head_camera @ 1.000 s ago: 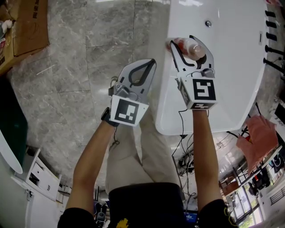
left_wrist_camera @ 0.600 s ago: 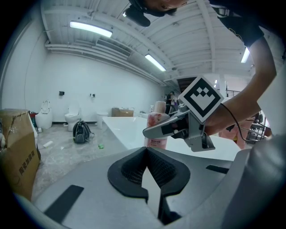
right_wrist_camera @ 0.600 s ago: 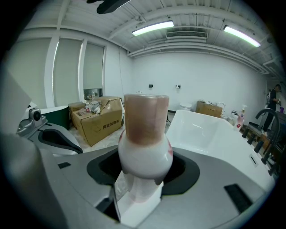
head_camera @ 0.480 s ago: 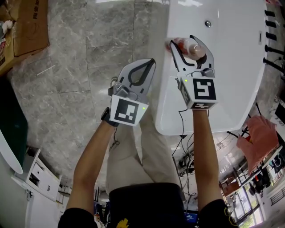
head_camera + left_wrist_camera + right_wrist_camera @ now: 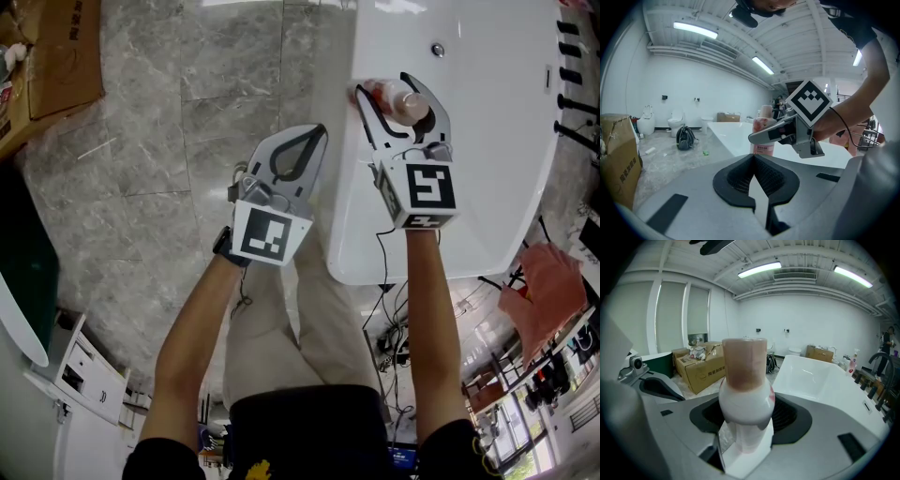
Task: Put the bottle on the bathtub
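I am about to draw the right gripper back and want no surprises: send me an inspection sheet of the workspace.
Surface: white bathtub, glossy rim.
Job's things: bottle stands upright on the tub's rim, cap on.
Clutter: cardboard box and black bag on the floor.
Grippers: right gripper has just been opening, with the bottle between its jaws and the pads seemingly off it; left gripper is shut and empty, over the floor.
Cables: black cable hangs below the right wrist.
Surroundings: grey stone floor; toilet by the far wall.
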